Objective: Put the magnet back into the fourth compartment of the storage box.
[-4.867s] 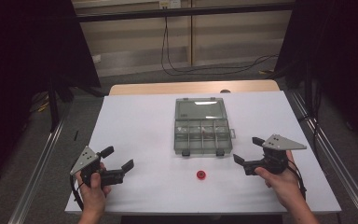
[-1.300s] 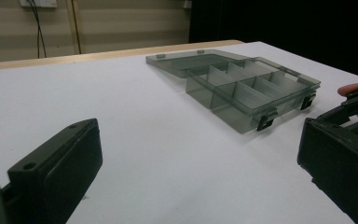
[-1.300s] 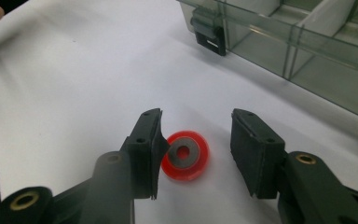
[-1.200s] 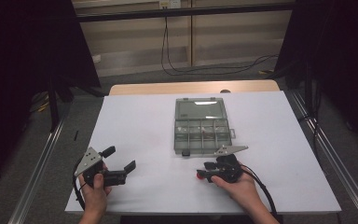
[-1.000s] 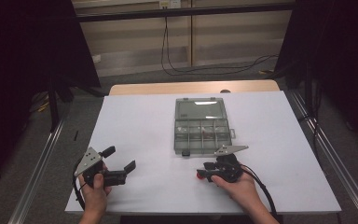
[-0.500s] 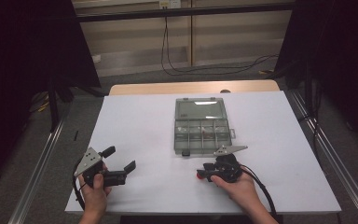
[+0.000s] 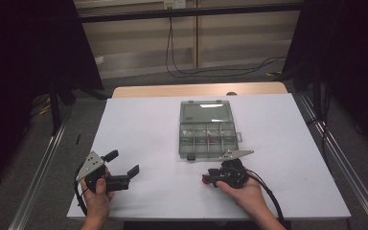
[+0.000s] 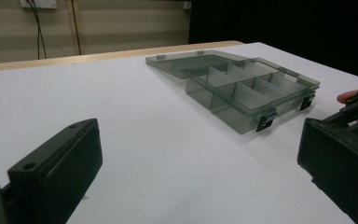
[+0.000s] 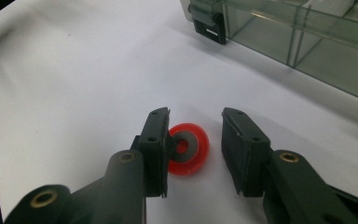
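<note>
On the white table [image 7: 153,124], the right gripper [image 9: 192,140], jaws just closing, brackets a red disc [image 9: 189,148]; the left gripper [image 7: 122,168] gapes empty.

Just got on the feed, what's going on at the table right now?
A person holds a gripper in each hand. The right gripper is down at a small red disc lying on the white table, just in front of the open compartment box. Its jaws have just been closing with the disc between them; one pad looks to touch it, the other stands apart, so it is not yet gripped. The left gripper waits open, off to the side.
</note>
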Action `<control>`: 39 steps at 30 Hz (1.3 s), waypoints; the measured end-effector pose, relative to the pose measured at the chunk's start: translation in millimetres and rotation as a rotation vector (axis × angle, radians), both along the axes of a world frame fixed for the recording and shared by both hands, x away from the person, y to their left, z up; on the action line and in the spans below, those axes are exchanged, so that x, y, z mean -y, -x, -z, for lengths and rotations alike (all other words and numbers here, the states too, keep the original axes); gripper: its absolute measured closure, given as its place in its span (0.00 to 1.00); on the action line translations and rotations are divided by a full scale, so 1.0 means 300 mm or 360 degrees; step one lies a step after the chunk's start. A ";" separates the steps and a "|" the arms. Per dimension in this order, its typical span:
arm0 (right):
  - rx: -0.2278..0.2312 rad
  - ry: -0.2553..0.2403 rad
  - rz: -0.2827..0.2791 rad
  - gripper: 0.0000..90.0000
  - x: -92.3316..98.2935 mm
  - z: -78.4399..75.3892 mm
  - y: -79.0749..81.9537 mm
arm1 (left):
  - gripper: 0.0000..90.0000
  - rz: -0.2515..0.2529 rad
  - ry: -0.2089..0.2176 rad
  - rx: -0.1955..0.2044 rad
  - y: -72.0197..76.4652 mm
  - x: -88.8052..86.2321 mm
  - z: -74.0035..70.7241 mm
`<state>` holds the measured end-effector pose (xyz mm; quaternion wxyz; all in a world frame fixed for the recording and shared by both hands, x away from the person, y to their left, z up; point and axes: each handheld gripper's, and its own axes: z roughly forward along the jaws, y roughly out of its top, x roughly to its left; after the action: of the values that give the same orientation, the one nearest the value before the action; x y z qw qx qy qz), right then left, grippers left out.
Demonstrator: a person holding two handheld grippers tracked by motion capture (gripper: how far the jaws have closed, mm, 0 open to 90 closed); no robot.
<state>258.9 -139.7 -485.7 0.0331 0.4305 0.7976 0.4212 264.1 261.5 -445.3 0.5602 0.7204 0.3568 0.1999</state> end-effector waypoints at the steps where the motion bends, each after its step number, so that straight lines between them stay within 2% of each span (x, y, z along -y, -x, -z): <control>1: -0.0005 0.0000 -0.0001 0.70 -0.001 0.000 0.001 | 0.00 0.0000 -0.0001 0.0001 0.000 0.000 0.000; 6: -0.0033 -0.0013 0.0005 0.73 -0.002 0.000 0.000 | 0.00 0.0001 -0.0003 -0.0005 0.002 0.004 0.000; 14: -0.0038 0.0002 -0.0005 0.76 -0.013 -0.001 0.006 | 0.00 -0.0001 0.0001 -0.0006 0.002 0.007 0.000; 18: -0.0066 -0.0022 -0.0029 0.81 -0.012 0.000 0.006 | 0.00 -0.0001 0.0000 -0.0008 0.002 0.007 0.001; 23: -0.0035 0.0010 -0.0052 0.83 -0.020 -0.004 0.011 | 0.00 0.0000 -0.0008 -0.0010 0.001 0.005 0.002; 27: -0.0046 -0.0007 -0.0082 0.87 -0.019 -0.004 0.011 | 0.00 0.0005 -0.0007 -0.0007 0.000 0.003 0.003; 28: -0.0032 -0.0030 -0.0102 0.91 -0.016 -0.005 0.011 | 0.00 0.0002 -0.0009 -0.0009 0.000 0.003 0.003; 29: -0.0049 -0.0059 -0.0119 0.92 -0.015 -0.008 0.011 | 0.00 0.0005 -0.0004 -0.0006 0.000 0.003 0.003; 33: -0.0037 -0.0050 -0.0141 0.93 -0.019 -0.011 0.013 | 0.00 0.0015 0.0003 -0.0004 0.001 0.005 0.002; 39: 0.0027 -0.0003 -0.0155 0.93 -0.025 -0.022 0.020 | 0.00 0.0004 -0.0007 -0.0006 0.001 0.004 0.003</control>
<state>252.8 -132.1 -479.1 0.0190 0.3877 0.8169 0.4267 263.8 260.2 -446.3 0.5582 0.7224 0.3565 0.1985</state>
